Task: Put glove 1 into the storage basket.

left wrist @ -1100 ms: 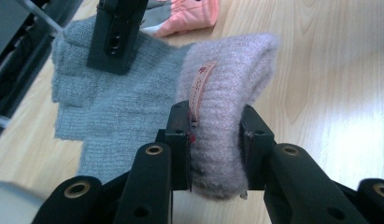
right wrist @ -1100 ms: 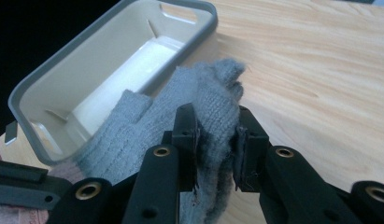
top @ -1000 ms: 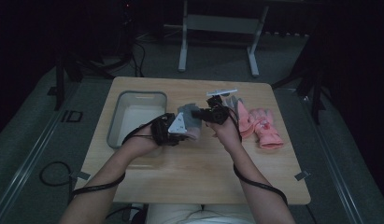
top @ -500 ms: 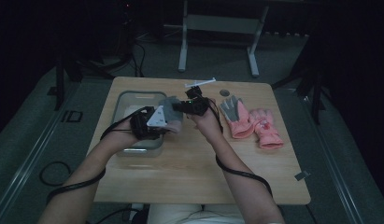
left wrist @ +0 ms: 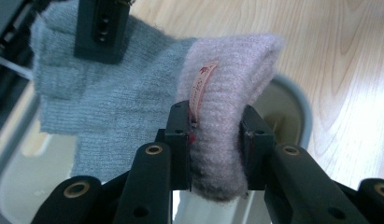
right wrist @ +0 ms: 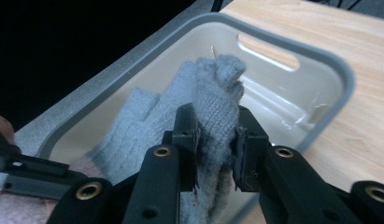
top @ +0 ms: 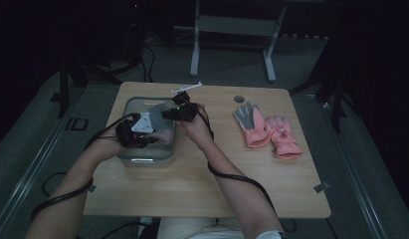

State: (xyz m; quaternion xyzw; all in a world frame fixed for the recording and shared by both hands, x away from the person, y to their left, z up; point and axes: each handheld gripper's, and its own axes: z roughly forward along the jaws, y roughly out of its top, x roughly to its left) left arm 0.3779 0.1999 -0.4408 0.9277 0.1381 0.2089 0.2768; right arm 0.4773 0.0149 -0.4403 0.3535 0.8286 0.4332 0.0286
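A knitted glove (left wrist: 115, 107) with a grey hand and a pale pink cuff (left wrist: 227, 121) hangs between my two grippers over the grey bin (top: 142, 154). My left gripper (left wrist: 216, 140) is shut on the pink cuff, where a small label shows. My right gripper (right wrist: 216, 140) is shut on the glove's grey finger end (right wrist: 213, 98), above the bin's inside (right wrist: 273, 79). From above, the left gripper (top: 137, 130) and right gripper (top: 178, 110) hold the glove (top: 159, 115) over the bin's right half.
Two pink gloves (top: 266, 130) with grey palms lie side by side on the wooden table (top: 202, 179), right of centre. A small round hole (top: 239, 99) sits in the tabletop near the back. A table frame (top: 232, 25) stands on the floor beyond.
Both grippers have carried the glove leftward from the table's middle to above the bin. The two pink gloves have stayed in place.
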